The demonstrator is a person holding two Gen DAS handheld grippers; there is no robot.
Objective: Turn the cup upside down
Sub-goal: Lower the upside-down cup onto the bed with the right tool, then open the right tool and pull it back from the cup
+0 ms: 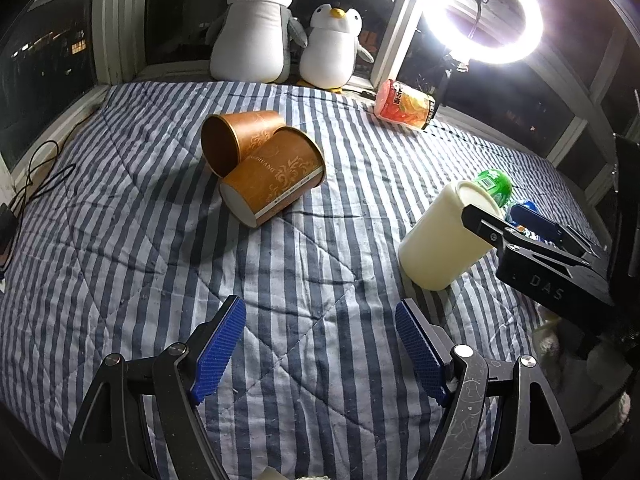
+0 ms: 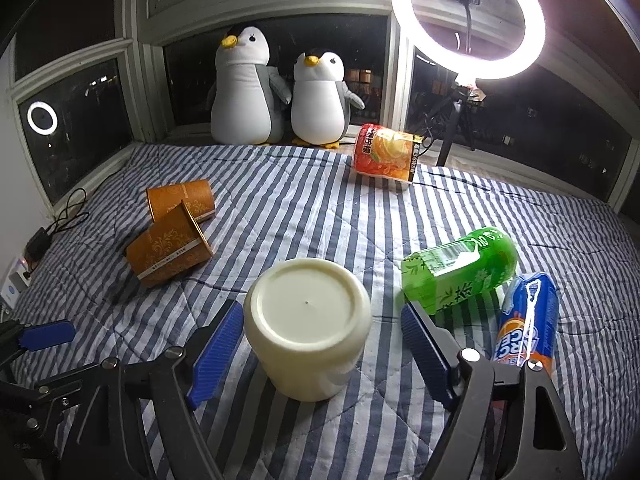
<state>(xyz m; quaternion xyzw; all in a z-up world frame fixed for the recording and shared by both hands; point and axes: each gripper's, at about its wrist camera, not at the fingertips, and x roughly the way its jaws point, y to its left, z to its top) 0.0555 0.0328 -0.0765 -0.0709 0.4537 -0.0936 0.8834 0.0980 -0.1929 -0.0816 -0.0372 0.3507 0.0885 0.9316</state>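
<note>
A cream plastic cup [image 2: 306,328] stands upside down on the striped bedspread, base up, between the fingers of my right gripper [image 2: 322,350]. The jaws are open and the blue pads [image 2: 218,354] stand apart from the cup's sides. In the left wrist view the same cup [image 1: 444,236] is at the right, with the right gripper's black finger [image 1: 486,230] beside its top. My left gripper [image 1: 320,350] is open and empty over bare bedspread, well left of the cup.
Two orange paper cups [image 1: 264,168] lie on their sides at the left. A green bottle [image 2: 460,270] and a blue can [image 2: 526,322] lie right of the cup. A red-orange packet [image 2: 386,156], two penguin plushies [image 2: 280,96] and a ring light [image 2: 468,20] are at the back. Cables [image 2: 68,216] lie far left.
</note>
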